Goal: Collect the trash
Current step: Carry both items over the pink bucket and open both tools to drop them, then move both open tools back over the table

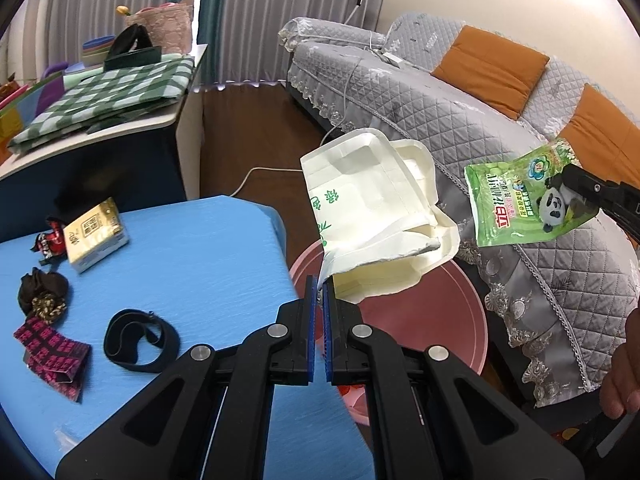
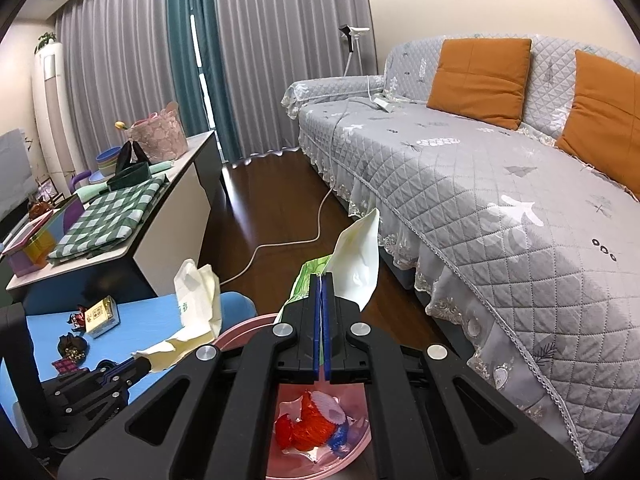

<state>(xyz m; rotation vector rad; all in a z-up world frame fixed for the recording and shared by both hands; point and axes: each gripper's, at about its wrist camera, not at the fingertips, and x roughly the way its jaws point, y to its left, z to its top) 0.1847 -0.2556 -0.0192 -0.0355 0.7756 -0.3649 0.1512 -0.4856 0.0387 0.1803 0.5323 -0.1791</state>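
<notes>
We grip a bag [image 1: 372,208] in left tongs [image 1: 320,284], pouch [image 1: 524,200] in right tongs [image 2: 322,280], over a basin [image 1: 448,320] between blue desk [image 1: 180,264] and sofa [image 2: 480,184].

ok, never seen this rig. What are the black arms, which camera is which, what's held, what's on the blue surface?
No robot: a person holds black two-finger tongs in each hand, with a fisheye camera on each looking along the fingers. The left view shows the left tongs shut on a crumpled cream paper bag. The right view shows the right tongs shut on a green panda-print plastic pouch. Both hang over a pink round plastic basin holding red wrappers. On the blue table lie a gold tissue pack, a black strap loop and small wrappers.
</notes>
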